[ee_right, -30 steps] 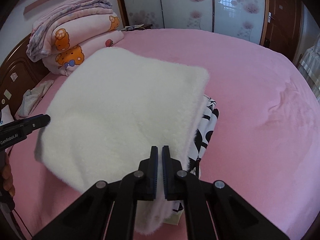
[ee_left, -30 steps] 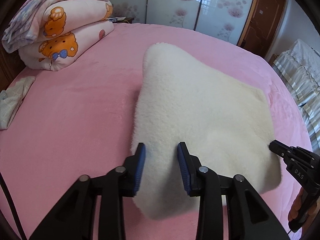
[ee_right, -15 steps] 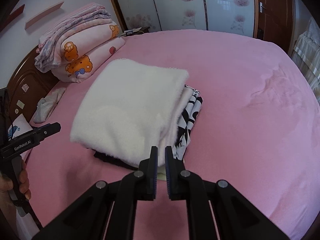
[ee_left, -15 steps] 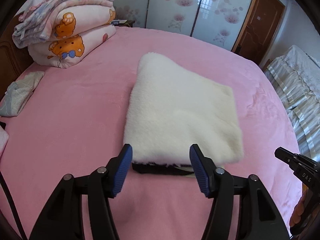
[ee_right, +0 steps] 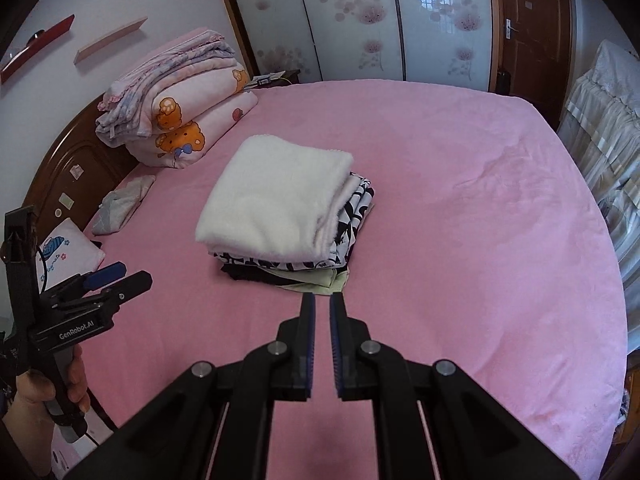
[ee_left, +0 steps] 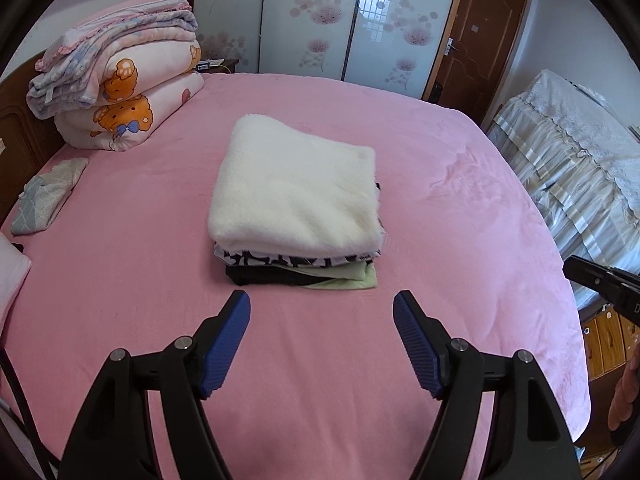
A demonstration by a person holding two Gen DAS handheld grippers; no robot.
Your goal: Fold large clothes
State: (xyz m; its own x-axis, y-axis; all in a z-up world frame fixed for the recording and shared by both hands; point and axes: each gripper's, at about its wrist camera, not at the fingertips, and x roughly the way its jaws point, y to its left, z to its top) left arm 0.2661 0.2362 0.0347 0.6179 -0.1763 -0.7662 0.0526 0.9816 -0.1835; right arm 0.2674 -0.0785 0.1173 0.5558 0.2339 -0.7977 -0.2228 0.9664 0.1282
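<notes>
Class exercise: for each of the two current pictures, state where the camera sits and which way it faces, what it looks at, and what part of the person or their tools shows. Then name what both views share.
Left wrist: sits on the left gripper, facing forward and down at the pile of folded clothes on the pink bed; its open blue-padded fingers show, the right gripper at the right edge.
Right wrist: sits on the right gripper, facing the same pile from farther right; its nearly closed, empty fingers show, plus a hand holding the left gripper.
Shared: pile, bed, folded quilts, flowered sliding doors.
</notes>
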